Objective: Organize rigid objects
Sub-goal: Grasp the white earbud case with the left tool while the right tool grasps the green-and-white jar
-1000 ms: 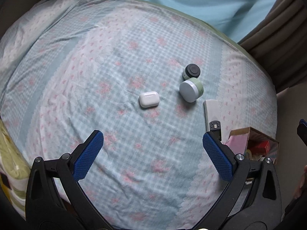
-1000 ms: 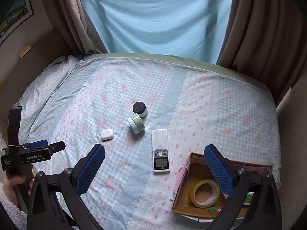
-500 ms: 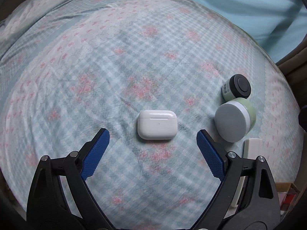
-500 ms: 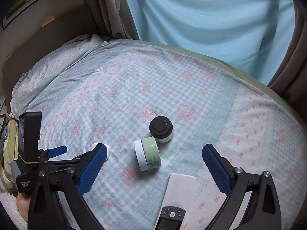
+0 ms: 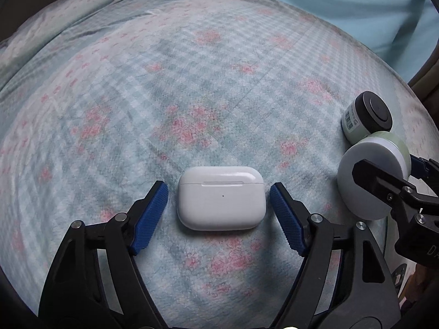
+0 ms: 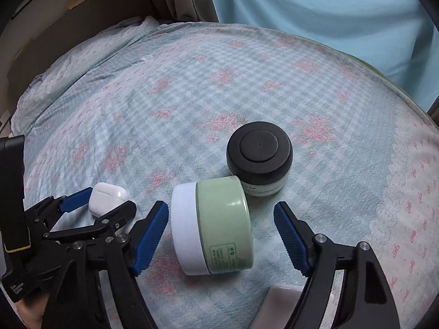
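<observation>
**Student:** Why does the left gripper [image 5: 218, 211] stand where it does?

**Tutor:** Its blue pads [image 5: 149, 219] flank the white earbud case [image 5: 221, 198], which lies flat on the checked floral bedspread [image 5: 192, 87]. The jaws are parted, with a narrow gap showing on each side of the case, so nothing is held. The case sits centred between the fingertips, presumably so that closing would press both short ends evenly.

**Student:** And the right gripper [image 6: 221, 235]?

**Tutor:** It is likewise spread wide and grips nothing. The green jar with a white lid [image 6: 214, 227] lies on its side between the pads, lid toward the left pad [image 6: 151, 240], base toward the right one. The left pad stands just beside the lid; the right pad is farther from the base.

**Student:** Why approach it along that axis?

**Tutor:** Judged from the pose, the flat lid and flat base offer steadier faces than the curved wall, which could roll.

**Student:** What lies beyond the jar?

**Tutor:** A black-lidded jar [image 6: 259, 156] stands upright just ahead of the right gripper, touching or nearly touching the green one. A pale flat object [image 6: 285, 305] shows below the right pad; its identity cannot be told
</observation>
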Demonstrator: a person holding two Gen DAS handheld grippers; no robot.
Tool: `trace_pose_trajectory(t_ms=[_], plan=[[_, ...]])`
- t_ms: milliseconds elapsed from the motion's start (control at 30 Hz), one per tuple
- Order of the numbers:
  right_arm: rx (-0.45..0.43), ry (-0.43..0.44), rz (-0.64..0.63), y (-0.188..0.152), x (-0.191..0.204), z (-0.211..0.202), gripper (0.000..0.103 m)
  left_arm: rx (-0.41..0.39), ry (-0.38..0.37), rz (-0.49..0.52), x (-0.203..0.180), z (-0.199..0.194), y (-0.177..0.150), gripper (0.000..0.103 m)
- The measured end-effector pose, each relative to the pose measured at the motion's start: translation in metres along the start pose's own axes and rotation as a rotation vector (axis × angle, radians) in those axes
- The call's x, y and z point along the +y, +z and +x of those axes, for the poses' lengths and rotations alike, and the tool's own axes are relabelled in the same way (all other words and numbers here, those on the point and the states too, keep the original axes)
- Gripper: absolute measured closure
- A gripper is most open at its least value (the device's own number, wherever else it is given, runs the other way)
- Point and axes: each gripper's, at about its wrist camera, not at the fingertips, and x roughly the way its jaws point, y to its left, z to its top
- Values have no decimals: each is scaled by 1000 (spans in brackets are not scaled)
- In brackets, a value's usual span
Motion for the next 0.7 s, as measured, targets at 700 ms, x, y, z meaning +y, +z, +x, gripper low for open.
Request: trace_pose_trajectory(t_ms=[700], plan=[[49, -68, 21, -4, 12, 9, 63, -60, -58, 69, 4, -26, -7, 46]])
